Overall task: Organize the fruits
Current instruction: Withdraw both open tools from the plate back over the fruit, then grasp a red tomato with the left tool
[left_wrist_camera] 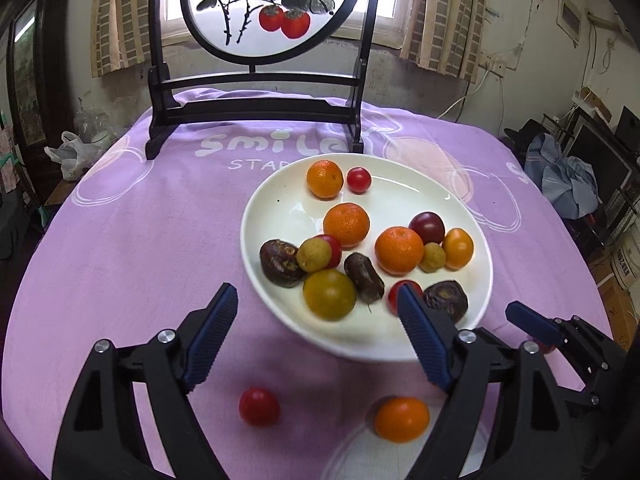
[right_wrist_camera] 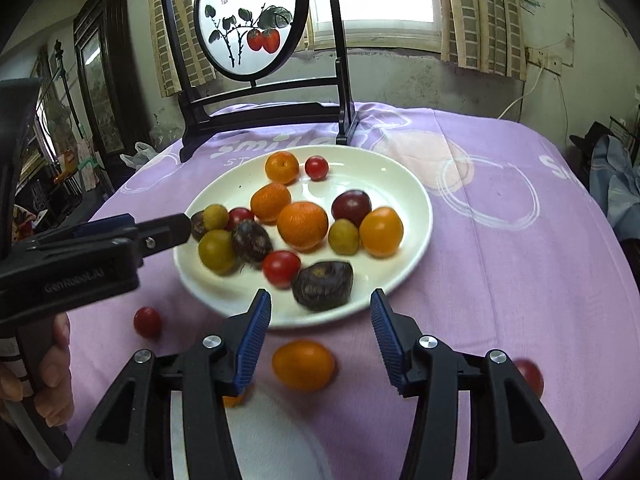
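Left gripper (left_wrist_camera: 318, 306): I see its jaws spread wide and empty, over the near rim of the plate.
Right gripper (right_wrist_camera: 320, 312): jaws part-open, nothing between them.
Plate (right_wrist_camera: 404, 184): white oval on the purple cloth (right_wrist_camera: 500, 264), long axis from near left to far right in my right view; holds most of the fruit.
Orange fruit (right_wrist_camera: 303, 365): loose on the cloth, just before the plate, long axis crosswise.
Red tomato (right_wrist_camera: 147, 321): on the cloth, left of it.
Dark fruit (right_wrist_camera: 322, 285): on the plate's near side, lying crosswise.
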`<state>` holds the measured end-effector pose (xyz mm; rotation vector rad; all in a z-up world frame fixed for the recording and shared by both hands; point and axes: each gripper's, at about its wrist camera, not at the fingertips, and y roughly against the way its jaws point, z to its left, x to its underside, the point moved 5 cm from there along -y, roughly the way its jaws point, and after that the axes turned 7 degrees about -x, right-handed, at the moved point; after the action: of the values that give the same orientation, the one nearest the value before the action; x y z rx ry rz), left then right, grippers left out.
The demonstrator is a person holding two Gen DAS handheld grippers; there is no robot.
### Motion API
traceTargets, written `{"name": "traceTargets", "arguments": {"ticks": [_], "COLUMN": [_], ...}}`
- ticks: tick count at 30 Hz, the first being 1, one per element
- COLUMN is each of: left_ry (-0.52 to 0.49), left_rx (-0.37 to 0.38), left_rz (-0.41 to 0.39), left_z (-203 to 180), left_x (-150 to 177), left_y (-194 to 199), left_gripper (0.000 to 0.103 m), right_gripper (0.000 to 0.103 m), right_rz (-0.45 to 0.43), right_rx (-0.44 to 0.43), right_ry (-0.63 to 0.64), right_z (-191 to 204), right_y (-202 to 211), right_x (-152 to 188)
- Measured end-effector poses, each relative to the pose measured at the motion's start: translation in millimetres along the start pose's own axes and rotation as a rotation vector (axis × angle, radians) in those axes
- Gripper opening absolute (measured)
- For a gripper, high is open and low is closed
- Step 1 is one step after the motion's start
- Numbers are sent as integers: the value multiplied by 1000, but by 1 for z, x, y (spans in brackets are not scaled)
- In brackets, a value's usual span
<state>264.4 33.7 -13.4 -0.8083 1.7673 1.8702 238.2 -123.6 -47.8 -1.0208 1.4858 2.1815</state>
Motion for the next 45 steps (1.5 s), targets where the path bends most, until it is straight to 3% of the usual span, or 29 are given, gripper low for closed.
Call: {"name": "traceTargets", "arguments": {"ticks": [4,11,17,25,37,42,45], "left_ry": [-9,-24,-22,-64,-26,-26,-37], "left_rx": [-20,-39,-31,-139,-100,-97,-76], "left_rz": [-33,-65,-18,-2,98,94,84], "left_z": [8,20,24,31,38,37,34], "left_x": [21,60,78,85,91,90,88], "left_y": [19,31,18,-8,-29,-30,-29], "left_gripper": [90,92,92,92,66,55,28], "right_gripper": [52,52,52,53,59,59,59], "right_rz": [6,28,40,40,23,36,43], "right_rx": [-11,-34,-57,-15,-7,-10,-19], "right_ry": [-12,-19,-10,38,85,86,91], "right_z": [1,10,20,22,29,29,31], "right_y": [13,31,36,33,38,36,35], "right_x": [19,57,75,77,76,78,79]}}
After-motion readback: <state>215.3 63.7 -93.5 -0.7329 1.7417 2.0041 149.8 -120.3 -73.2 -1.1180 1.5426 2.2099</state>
